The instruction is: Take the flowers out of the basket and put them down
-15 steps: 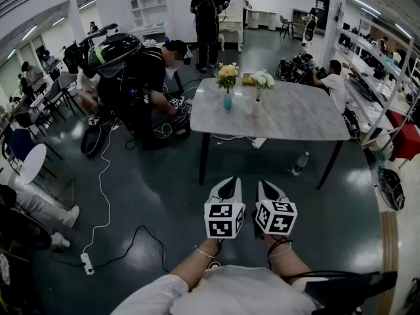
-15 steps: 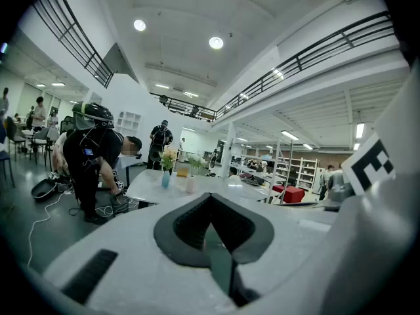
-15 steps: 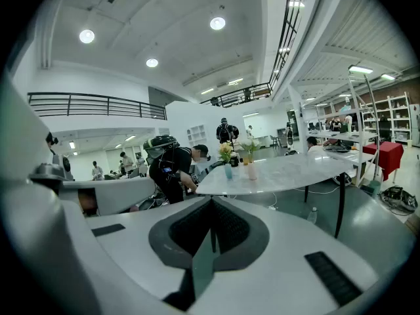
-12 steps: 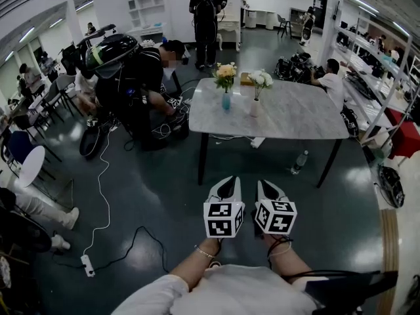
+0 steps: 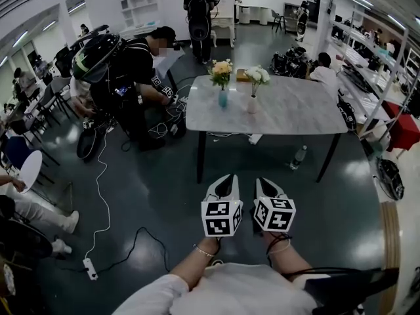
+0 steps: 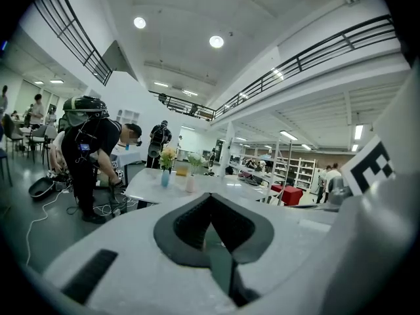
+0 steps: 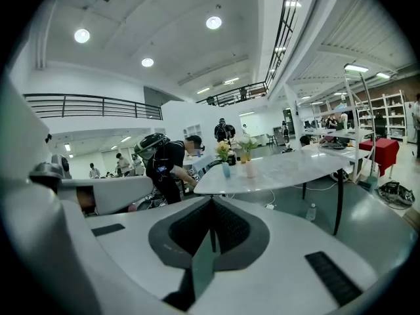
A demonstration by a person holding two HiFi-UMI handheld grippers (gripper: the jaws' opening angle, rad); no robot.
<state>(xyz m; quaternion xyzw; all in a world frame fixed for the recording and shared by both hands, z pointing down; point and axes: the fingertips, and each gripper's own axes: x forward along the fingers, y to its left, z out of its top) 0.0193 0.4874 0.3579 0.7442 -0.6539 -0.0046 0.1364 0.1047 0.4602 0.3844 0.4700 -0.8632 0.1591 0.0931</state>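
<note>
table (image 5: 289,110) standing far centre. left vase (image 5: 222,98) and right vase (image 5: 252,104) sitting just beside each other on its far left part. person (image 5: 131,71) bending over left of table. bottle (image 5: 298,156) sitting on floor under table's right side. power strip (image 5: 89,268) lying near left on floor. left gripper (image 5: 226,178) and right gripper (image 5: 262,183) hovering side by side, nearer than table.

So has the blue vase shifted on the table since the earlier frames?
No. The blue vase keeps its spot near the far edge of the table, left of the white vase; only the camera shifted.
</note>
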